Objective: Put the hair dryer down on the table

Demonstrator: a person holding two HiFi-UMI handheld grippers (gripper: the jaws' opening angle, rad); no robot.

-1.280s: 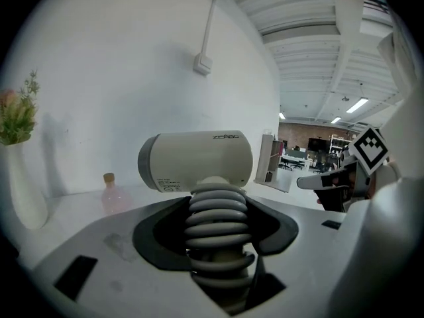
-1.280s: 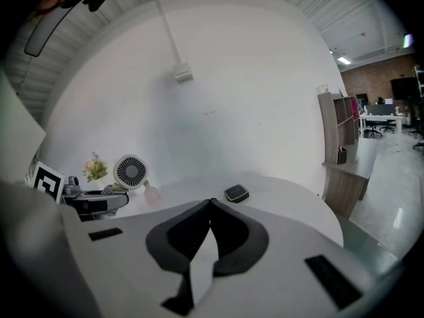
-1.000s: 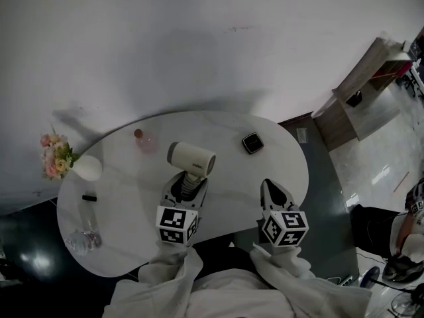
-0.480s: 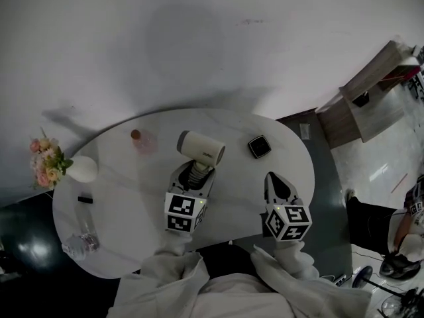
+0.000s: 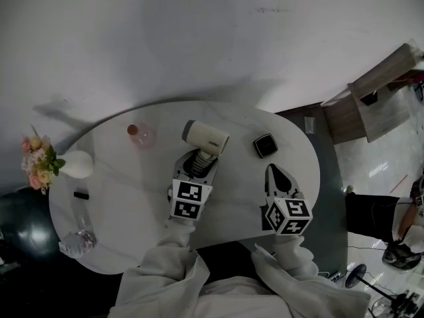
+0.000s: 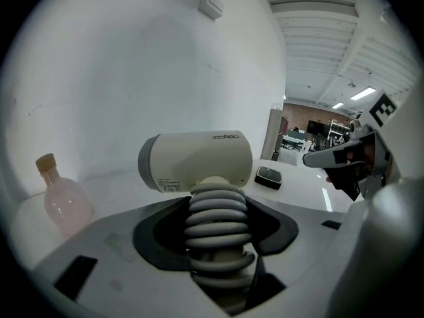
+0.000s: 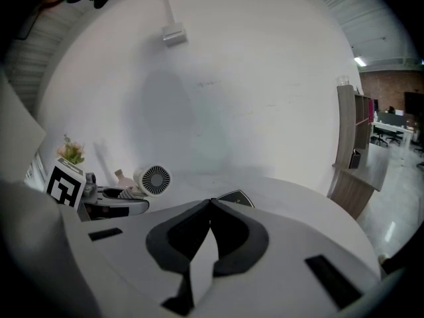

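Hair dryer (image 5: 207, 137): cream, body lying level, ribbed handle pointing back toward the person; over the far middle of the table, can't tell if it touches the top.
Left gripper (image 5: 197, 164): jaws pinching the dryer's ribbed handle, one on each side; the left gripper view shows the handle (image 6: 215, 227) filling the gap, with the body (image 6: 195, 161) just past the jaw tips.
Right gripper (image 5: 276, 177): jaws pressed together at the tips with nothing between them (image 7: 211, 207); held over the table's near right part, apart from the dryer.
Table (image 5: 119, 177): white, rounded, set against a white wall.
Pink bottle (image 5: 140, 135): upright, left of the dryer, near it but not touching (image 6: 63, 201).
Black square box (image 5: 265, 146): flat on the table, right of the dryer, ahead of the right gripper (image 7: 232, 197).
Vase with flowers (image 5: 73, 165): at the table's far left edge.
Small black item (image 5: 81, 195): near the vase, too small to tell what it is.
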